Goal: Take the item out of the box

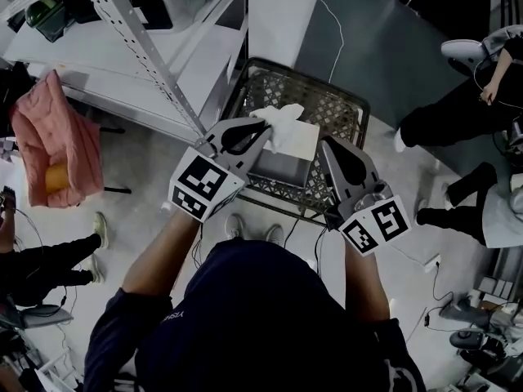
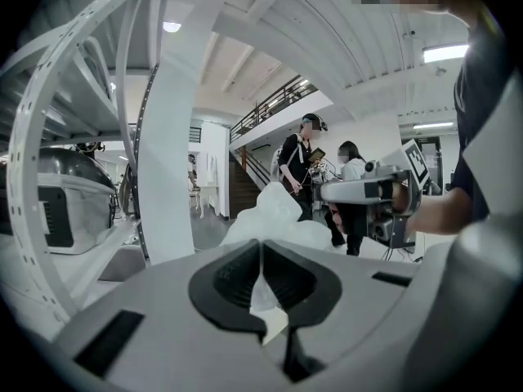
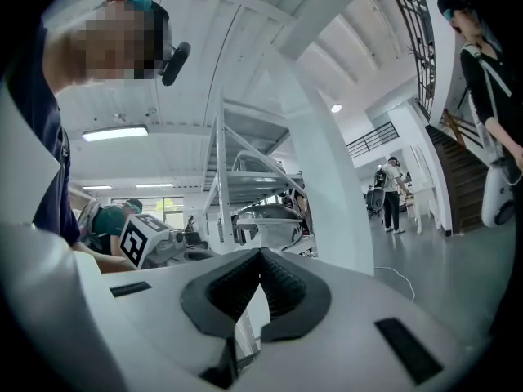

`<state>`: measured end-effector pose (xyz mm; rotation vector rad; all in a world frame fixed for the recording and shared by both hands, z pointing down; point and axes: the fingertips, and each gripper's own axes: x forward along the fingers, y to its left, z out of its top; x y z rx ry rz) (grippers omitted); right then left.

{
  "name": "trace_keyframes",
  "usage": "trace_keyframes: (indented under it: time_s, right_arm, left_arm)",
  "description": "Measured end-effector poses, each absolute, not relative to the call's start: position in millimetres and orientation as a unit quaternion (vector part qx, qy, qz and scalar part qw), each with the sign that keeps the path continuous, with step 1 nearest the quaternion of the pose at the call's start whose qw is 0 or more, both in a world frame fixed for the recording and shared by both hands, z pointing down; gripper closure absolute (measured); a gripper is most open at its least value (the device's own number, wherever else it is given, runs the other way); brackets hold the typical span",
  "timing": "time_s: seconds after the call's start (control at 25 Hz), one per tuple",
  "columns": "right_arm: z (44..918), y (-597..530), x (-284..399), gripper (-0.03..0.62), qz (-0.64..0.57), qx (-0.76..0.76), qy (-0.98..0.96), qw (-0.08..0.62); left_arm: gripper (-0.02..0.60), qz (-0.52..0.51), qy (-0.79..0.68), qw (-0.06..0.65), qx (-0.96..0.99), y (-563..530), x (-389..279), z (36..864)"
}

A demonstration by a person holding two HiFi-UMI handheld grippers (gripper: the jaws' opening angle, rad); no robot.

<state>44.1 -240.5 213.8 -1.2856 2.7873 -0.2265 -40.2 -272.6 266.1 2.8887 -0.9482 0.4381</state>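
A pale tissue box [image 1: 288, 155] lies in a dark wire basket [image 1: 331, 104] in front of me. A white tissue [image 1: 283, 123] stands up out of the box's top. My left gripper [image 1: 264, 129] is shut on that tissue. In the left gripper view the tissue [image 2: 276, 219] billows beyond the closed left gripper [image 2: 261, 250], and a strip of it is pinched between the pads. My right gripper [image 1: 327, 147] hovers at the box's right edge. In its own view the right gripper [image 3: 261, 256] is shut, with nothing seen in it.
A white perforated metal rack [image 1: 139, 31] stands at the left, its upright close to the left gripper. A pink jacket [image 1: 49, 137] hangs further left. Seated people's legs [image 1: 458, 113] are at the right, and cables [image 1: 433, 276] trail on the floor.
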Motion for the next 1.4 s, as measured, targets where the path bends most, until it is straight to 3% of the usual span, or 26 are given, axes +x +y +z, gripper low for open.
trace_keyframes:
  time_s: [1.4]
  right_arm:
    - [216.6,-226.7,37.2,0.574,-0.077,-0.413,0.907,0.023]
  left_arm:
    - [0.563,0.127,-0.298,0.054,0.945,-256.6,-34.8,266.1]
